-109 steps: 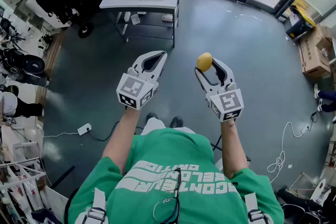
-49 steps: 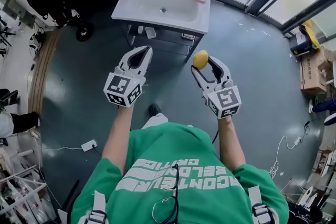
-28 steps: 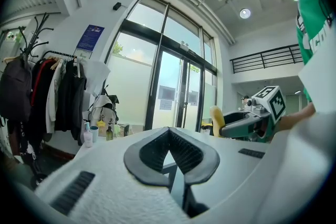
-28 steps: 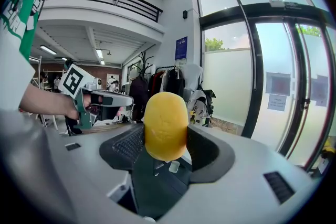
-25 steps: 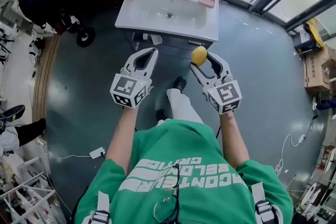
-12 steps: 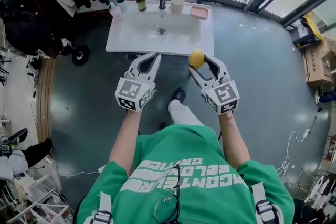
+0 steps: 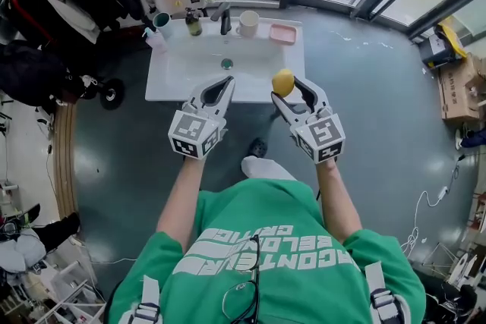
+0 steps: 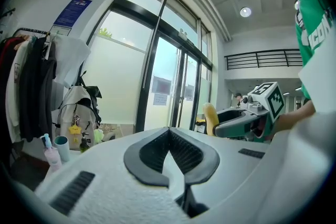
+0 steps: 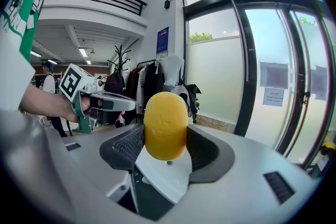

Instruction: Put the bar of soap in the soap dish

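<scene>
**Soap held short of the basin, dish at its far right corner**

Washbasin point(image 7: 176, 73), white and set on a stand, fills the floor space just beyond both grippers, with its drain in the middle and a tap point(image 7: 225, 17) on the far rim. The right gripper point(image 7: 287, 89) hangs over the basin's near right corner, its jaws clamped on the soap at their very tips. The left gripper point(image 7: 225, 81) sits level with it on the left. Its own view shows the tips touching with nothing between them.

A white mug point(image 7: 247, 23) stands on the far rim just right of the tap. The soap dish point(image 7: 282, 33), pink and shallow, lies just right of the mug at the far right corner, and it looks empty. The bar of soap point(image 7: 282, 81) is yellow, rounded and smooth. In the right gripper view it stands upright, pinched on its two narrow sides, and it is well apart from the dish.

The grip looks like the weak point. A slick, curved bar caught only at the jaw tips could pivot or squirt out if the gripper tilts or squeezes harder on the way across. The dish is low-walled and beside the basin's edge, so a release from too high could send the bar skidding into the bowl or onto the floor. Coming in from the left could also knock the mug.
</scene>
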`<act>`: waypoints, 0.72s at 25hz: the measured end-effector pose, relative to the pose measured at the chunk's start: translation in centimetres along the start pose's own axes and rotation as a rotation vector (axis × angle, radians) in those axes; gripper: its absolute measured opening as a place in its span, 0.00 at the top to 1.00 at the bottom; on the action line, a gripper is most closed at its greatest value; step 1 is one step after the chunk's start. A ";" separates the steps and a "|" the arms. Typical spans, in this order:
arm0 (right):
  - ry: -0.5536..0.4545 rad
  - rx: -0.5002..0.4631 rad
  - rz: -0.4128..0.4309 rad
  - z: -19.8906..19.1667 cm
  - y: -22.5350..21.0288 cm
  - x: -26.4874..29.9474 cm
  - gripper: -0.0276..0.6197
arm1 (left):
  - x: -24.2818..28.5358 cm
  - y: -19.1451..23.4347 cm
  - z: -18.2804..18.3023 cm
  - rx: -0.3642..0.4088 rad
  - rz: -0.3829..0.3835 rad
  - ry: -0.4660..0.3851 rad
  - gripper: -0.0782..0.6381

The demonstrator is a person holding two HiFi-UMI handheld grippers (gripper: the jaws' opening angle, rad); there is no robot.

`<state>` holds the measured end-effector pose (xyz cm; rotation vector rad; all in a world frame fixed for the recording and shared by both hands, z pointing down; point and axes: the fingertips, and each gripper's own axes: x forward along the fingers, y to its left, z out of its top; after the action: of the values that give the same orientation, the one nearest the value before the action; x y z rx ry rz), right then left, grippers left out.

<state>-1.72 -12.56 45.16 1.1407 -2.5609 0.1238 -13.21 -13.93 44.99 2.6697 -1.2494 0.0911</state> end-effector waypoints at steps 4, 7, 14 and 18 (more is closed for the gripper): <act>-0.008 0.011 -0.006 0.2 -2.4 1.4 0.58 | 3.0 0.8 0.9 0.004 -0.019 -0.003 0.88; -0.021 0.019 -0.013 0.4 -4.1 2.4 0.58 | 5.2 1.0 1.1 0.019 -0.038 0.005 0.88; -0.040 0.045 -0.031 0.4 -7.7 3.4 0.58 | 9.2 1.1 1.3 0.036 -0.065 0.029 0.88; -0.047 0.058 -0.041 0.5 -9.4 3.5 0.58 | 10.8 0.9 1.5 0.038 -0.073 0.034 0.88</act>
<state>2.87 -21.55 45.31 1.2304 -2.5881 0.1641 -7.02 -22.94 45.15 2.7305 -1.1500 0.1505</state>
